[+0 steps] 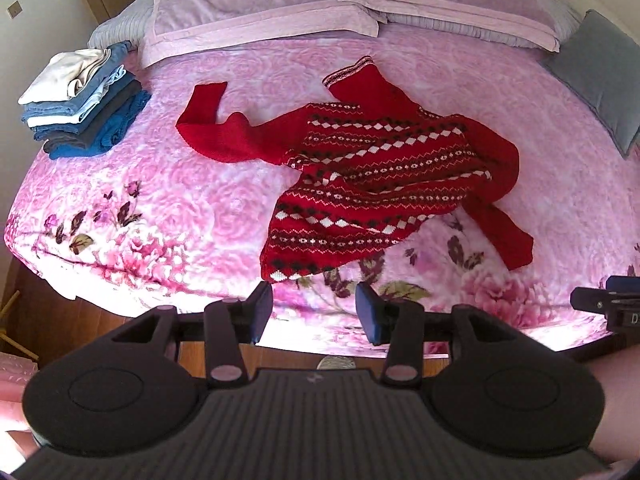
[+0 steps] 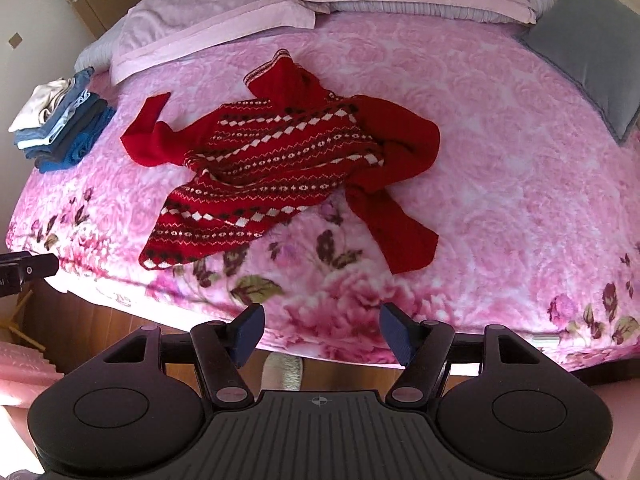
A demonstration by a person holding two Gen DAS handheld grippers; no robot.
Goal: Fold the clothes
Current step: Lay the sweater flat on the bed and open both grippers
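— Left wrist view first: what have you got?

— My left gripper hangs over the near edge of the bed, pads apart, nothing between them. Past it lies the red patterned sweater, crumpled in the middle of the pink floral blanket, unfolded. One sleeve runs out to the left, the other trails toward the near right.

— And the finished pieces?

— A stack of folded clothes sits at the bed's left edge, whites and blues, well apart from the sweater.

— Right wrist view?

— My right gripper is spread wide and empty too, blue pads over the blanket's near border. From here the sweater sits left of centre, its hem corner nearest to me and not touching my fingers.

— Anything else on the bed?

— Two pale pillows across the head, a grey cushion on the far right. I can see the tip of my other gripper at each view's edge. Wooden floor shows below the mattress.
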